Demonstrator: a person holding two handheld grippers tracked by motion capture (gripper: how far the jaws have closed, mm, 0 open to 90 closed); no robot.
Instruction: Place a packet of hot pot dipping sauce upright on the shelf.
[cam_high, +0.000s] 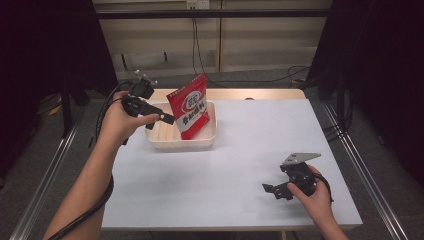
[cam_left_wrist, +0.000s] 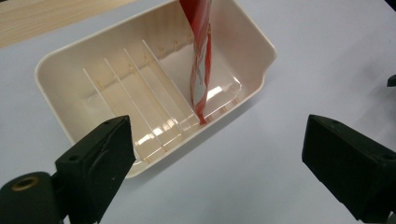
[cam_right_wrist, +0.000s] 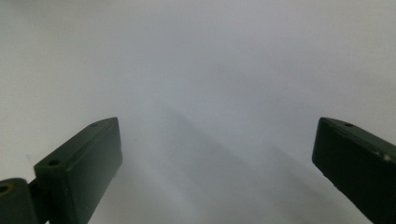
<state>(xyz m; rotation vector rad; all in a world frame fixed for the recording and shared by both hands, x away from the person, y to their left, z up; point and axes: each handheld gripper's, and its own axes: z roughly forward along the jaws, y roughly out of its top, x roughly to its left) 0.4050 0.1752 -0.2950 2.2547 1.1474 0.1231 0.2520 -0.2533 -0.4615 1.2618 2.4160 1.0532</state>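
A red snack packet (cam_high: 190, 106) with white lettering stands tilted in a cream divided tray (cam_high: 182, 144) at the back left of the white table (cam_high: 225, 165). My left gripper (cam_high: 159, 122) hovers at the tray's left end, open and holding nothing. In the left gripper view the packet (cam_left_wrist: 200, 70) stands on edge in a slot near one end of the tray (cam_left_wrist: 252, 51), beyond my wide-apart jaws (cam_left_wrist: 217, 140). Down near the table's front right, my right gripper (cam_high: 272, 191) is open and empty. Its own view has the jaws (cam_right_wrist: 215, 140) spread over bare white tabletop.
Thin clear dividers (cam_left_wrist: 140, 84) split the tray into slots, and the ones left of the packet hold nothing. A wooden strip (cam_high: 235, 94) borders the table's far edge. Cables (cam_high: 280, 75) lie on the floor behind, and metal rails (cam_high: 360, 165) flank the table.
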